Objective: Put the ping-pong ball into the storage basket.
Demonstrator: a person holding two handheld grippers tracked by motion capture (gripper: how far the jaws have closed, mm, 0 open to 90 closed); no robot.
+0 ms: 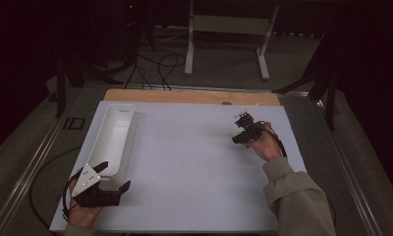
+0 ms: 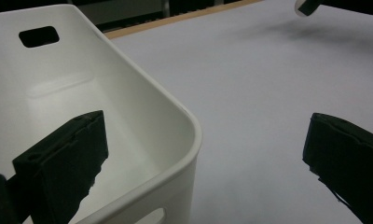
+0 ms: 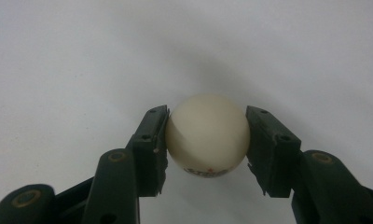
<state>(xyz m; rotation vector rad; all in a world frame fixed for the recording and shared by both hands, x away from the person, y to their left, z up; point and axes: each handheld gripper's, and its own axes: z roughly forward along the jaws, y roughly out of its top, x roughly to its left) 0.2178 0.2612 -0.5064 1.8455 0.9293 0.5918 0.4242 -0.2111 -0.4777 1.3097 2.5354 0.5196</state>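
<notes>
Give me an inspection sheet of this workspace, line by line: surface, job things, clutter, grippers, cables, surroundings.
Surface: white table top with a wooden strip along the far edge.
Job's things: white ping-pong ball held between the right gripper's jaws; long white plastic bin at the table's left, empty where visible, with handle cut-outs.
Clutter: nothing seen.
Grippers: left gripper open at the bin's near end, one jaw over the bin's inside, the other outside it; right gripper shut on the ball, at the table's far right.
Cables: one trails from each gripper; black cables on the floor beyond the table.
Surroundings: dim room, grey floor, white stand frame behind.
</notes>
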